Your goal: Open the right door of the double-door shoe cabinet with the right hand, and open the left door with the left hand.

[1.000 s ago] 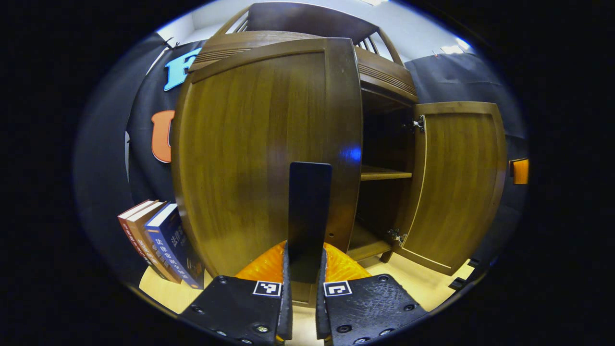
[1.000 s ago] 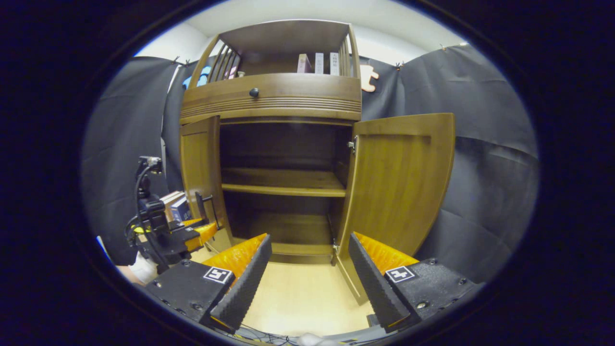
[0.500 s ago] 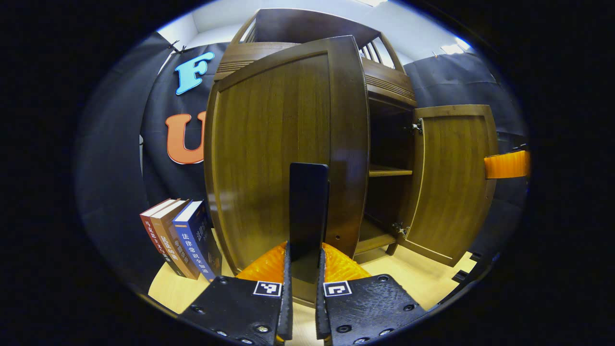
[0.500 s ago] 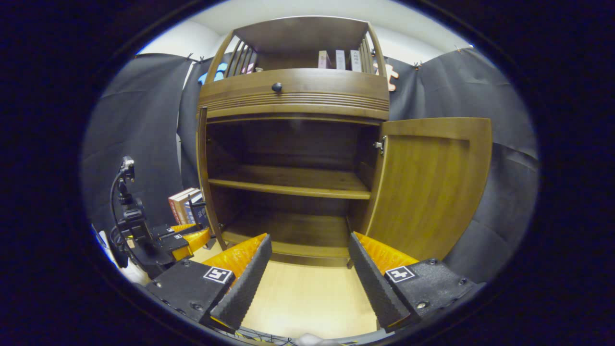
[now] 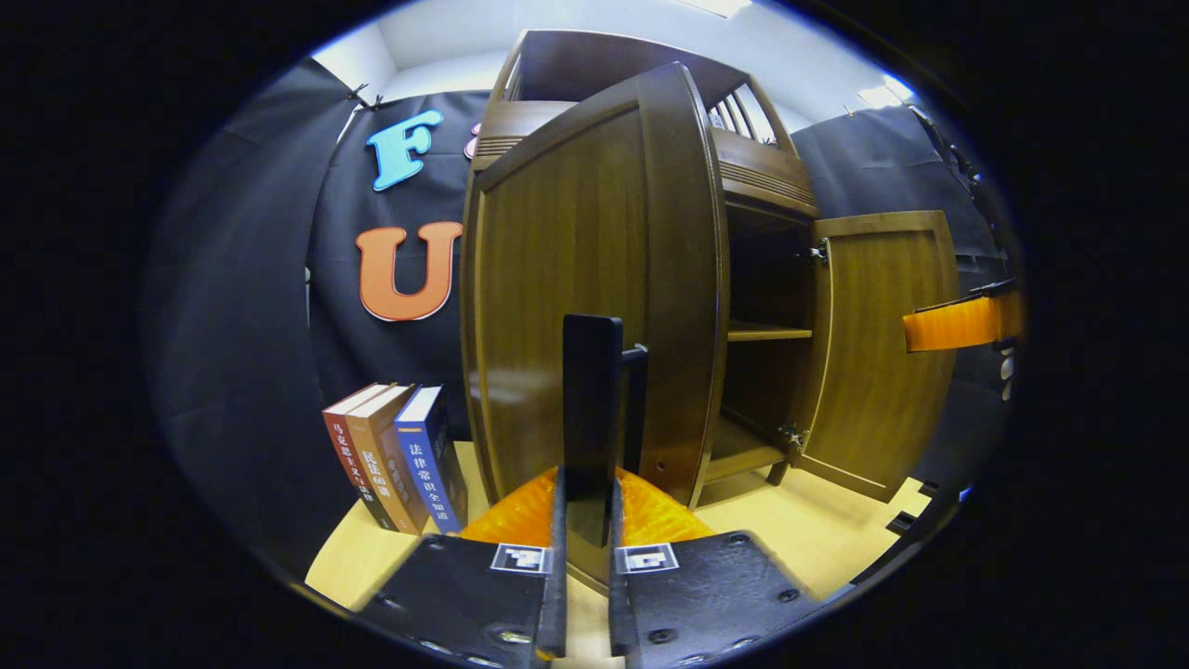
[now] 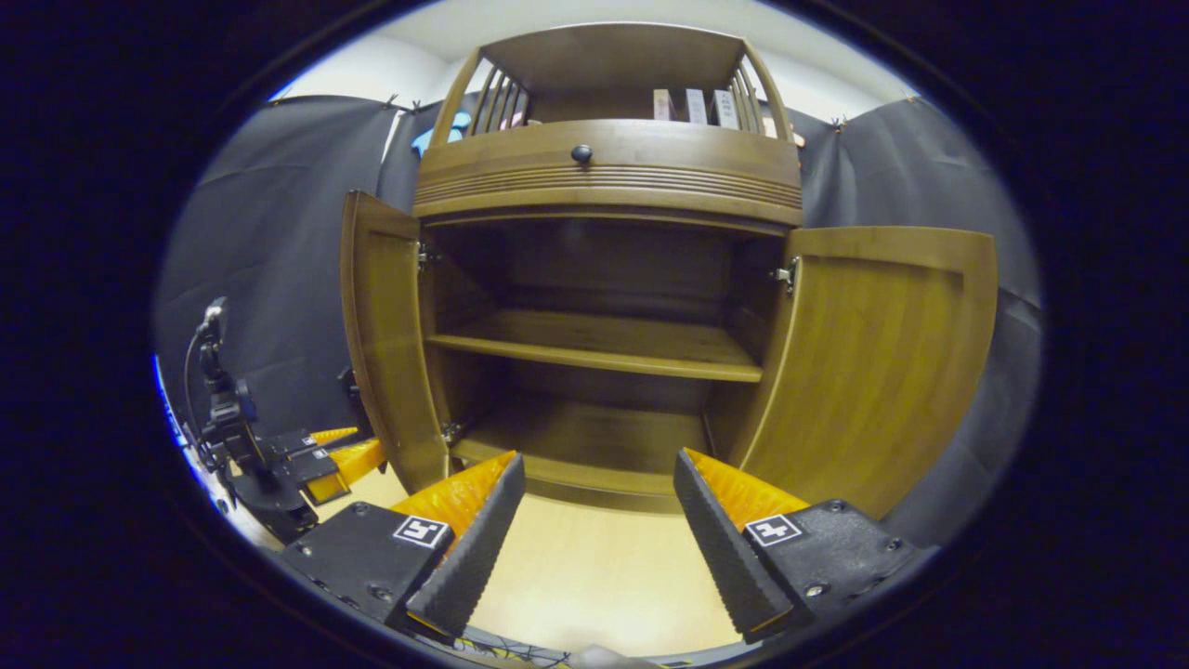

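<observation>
The brown wooden shoe cabinet (image 6: 608, 177) stands with both lower doors swung out, showing an empty shelf (image 6: 604, 346). The left door (image 5: 576, 279) is wide open, and my left gripper (image 5: 585, 520) is shut on its dark bar handle (image 5: 592, 400). In the right gripper view the left door (image 6: 385, 325) stands at the cabinet's left, with the left gripper (image 6: 325, 455) low beside it. The right door (image 6: 882, 362) hangs open at the right. My right gripper (image 6: 594, 530) is open and holds nothing, back from the cabinet's front above the floor.
Three books (image 5: 399, 455) lean against the black cloth wall left of the cabinet. A drawer with a round knob (image 6: 581, 153) runs above the doors, and several books (image 6: 692, 104) stand on the top shelf. Pale wooden floor (image 6: 585, 576) lies before the cabinet.
The left door has swung further outward with my left gripper still on its handle. The right gripper stays open, and the cabinet now sits more centred in its view.
</observation>
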`<state>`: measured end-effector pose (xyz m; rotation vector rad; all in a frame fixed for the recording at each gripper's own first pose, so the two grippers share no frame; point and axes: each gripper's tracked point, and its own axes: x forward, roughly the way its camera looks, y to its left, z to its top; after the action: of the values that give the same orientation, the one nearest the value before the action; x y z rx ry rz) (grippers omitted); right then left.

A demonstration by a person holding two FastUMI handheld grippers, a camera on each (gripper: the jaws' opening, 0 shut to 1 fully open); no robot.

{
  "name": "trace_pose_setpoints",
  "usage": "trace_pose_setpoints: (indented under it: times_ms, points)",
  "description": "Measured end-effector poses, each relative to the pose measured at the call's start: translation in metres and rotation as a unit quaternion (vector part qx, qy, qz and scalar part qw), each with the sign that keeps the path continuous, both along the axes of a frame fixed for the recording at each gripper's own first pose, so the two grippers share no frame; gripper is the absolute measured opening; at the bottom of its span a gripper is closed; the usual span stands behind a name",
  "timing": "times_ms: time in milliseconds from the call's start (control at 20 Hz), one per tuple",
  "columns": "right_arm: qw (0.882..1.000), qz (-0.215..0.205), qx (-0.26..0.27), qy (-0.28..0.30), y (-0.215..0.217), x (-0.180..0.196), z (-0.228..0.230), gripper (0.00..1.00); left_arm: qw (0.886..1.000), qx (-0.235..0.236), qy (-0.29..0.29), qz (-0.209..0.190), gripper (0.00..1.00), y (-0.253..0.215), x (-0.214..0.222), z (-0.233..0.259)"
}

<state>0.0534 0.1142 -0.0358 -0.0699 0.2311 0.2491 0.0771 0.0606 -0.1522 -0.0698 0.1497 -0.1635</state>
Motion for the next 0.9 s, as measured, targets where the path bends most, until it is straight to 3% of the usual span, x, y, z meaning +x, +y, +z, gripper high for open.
trace_pose_setpoints:
  times_ms: [250,900]
  points:
    - [1.000,0.015,-0.003,0.011,0.013,-0.003,-0.010,1.00,1.000,0.004,-0.001,0.009,0.04,0.024,-0.012,-0.001]
    - [1.000,0.016,0.011,0.016,0.012,-0.010,-0.017,1.00,1.000,0.013,-0.002,-0.007,0.03,0.083,-0.024,-0.006]
